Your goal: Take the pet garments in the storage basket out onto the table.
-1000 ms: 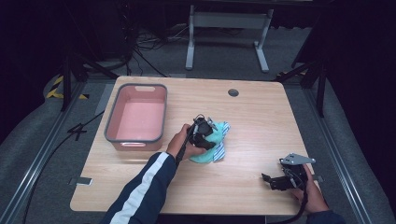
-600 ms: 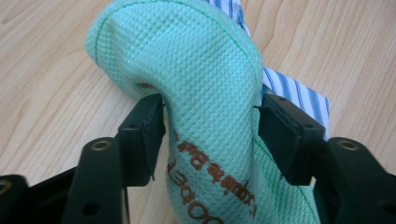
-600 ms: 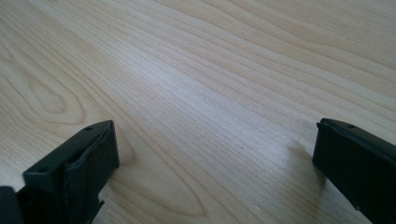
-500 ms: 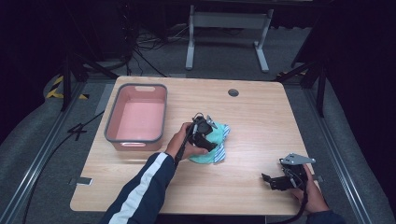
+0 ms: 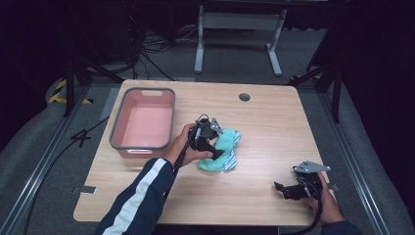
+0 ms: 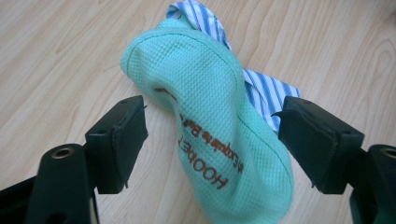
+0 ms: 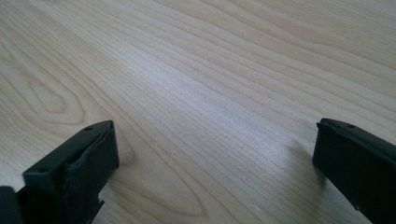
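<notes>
A mint-green sock (image 6: 219,126) with brown lettering lies on the wooden table, over a blue-and-white striped cloth (image 6: 261,88). In the high view the same green sock (image 5: 222,152) sits at the table's middle. My left gripper (image 5: 211,144) hovers right over it, open, with one jaw on each side of the sock and neither touching it (image 6: 210,144). My right gripper (image 5: 284,188) rests low near the table's front right corner, open, with bare wood between its jaws (image 7: 215,154).
A pink tub with a grey rim (image 5: 117,134) stands on the left part of the table (image 5: 274,122), beside my left hand. A round cable hole (image 5: 244,97) marks the far edge. Metal stand legs and cables are on the floor beyond.
My left gripper has dropped slightly toward the sock and its jaws now straddle it. The right gripper has stayed put.
</notes>
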Motion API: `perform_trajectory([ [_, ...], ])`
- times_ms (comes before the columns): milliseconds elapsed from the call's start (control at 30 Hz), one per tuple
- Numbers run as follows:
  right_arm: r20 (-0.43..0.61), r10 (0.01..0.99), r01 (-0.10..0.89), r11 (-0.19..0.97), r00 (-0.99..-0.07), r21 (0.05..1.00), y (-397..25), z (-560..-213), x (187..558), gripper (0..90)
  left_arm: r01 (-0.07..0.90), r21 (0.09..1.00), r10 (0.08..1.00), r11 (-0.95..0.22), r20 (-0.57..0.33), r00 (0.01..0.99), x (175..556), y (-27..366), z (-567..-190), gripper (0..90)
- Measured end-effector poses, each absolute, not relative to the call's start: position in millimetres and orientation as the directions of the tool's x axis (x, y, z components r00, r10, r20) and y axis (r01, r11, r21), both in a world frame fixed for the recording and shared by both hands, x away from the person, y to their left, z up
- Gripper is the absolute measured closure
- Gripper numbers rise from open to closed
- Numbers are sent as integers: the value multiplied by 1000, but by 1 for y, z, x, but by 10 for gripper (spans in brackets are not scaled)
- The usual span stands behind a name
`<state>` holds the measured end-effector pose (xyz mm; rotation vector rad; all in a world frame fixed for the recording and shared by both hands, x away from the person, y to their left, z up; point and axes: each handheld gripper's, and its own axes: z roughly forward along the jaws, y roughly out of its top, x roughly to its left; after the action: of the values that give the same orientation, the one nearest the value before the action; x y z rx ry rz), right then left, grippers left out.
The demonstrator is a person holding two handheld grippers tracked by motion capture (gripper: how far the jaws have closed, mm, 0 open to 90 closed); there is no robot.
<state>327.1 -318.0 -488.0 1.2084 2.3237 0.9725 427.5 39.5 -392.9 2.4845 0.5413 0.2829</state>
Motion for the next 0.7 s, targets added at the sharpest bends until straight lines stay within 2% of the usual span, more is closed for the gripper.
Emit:
perform_trajectory([
  [400, 7, 816, 578, 404, -578, 709, -318, -488, 327, 4, 265, 578, 423, -772, 155, 893, 409, 58, -376, 228],
  [500, 9, 817, 579, 402, -577, 709, -318, -488, 327, 5, 249, 551, 418, -796, 203, 886, 403, 64, -372, 229],
  [700, 10, 817, 580, 401, -577, 709, -318, -488, 327, 4, 226, 545, 398, -807, 221, 890, 390, 78, -367, 233],
])
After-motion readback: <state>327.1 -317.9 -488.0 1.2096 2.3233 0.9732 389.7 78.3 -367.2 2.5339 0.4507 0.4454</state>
